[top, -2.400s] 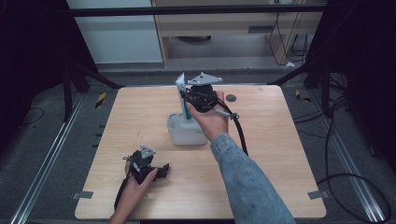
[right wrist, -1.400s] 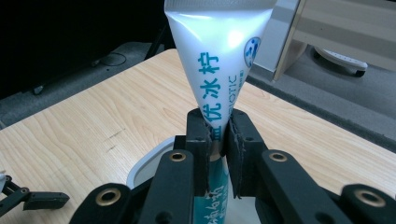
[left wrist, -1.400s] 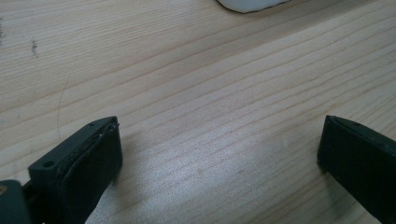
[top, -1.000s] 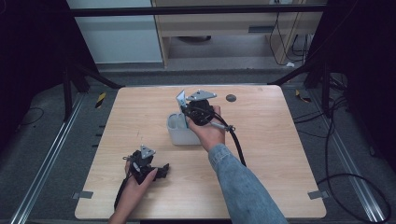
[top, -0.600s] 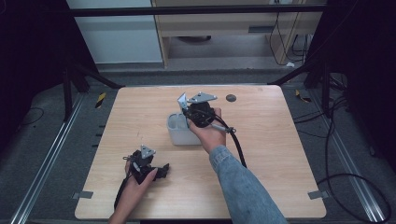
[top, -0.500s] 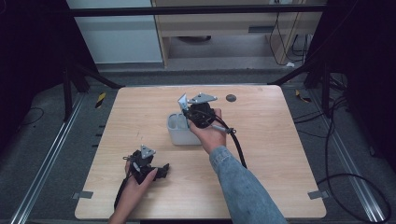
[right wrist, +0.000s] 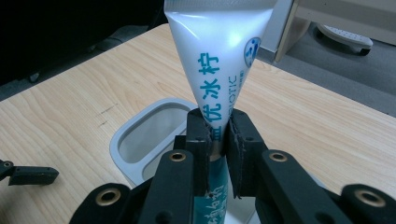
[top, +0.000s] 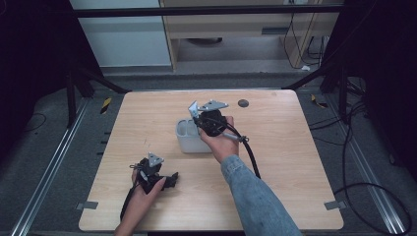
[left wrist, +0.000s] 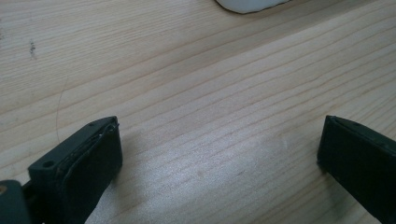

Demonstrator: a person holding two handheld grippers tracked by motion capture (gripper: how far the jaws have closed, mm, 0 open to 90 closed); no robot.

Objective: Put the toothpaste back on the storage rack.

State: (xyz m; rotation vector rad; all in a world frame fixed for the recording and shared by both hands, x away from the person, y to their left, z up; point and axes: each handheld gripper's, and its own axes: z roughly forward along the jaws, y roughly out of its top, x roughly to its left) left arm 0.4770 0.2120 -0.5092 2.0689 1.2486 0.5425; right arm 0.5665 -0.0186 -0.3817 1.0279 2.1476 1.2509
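The right gripper [right wrist: 217, 135] clamps a white squeeze tube with teal lettering [right wrist: 219, 60] upright, crimped end up, directly above the pale grey oval plastic holder [right wrist: 140, 140], apparently lined up to lower the tube into its open compartment. The left gripper [top: 156, 173], jaws wide and empty, rests on the light wooden table [top: 295, 162] near the holder, out of the way.

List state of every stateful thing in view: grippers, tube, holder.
right gripper: shut on tube, held over the holder
tube: upright, crimped flat end up, clamped between the jaws near its lower part
holder: upright on the table, the compartment seen looks empty
left gripper: jaws wide open, nothing between them, low over bare table
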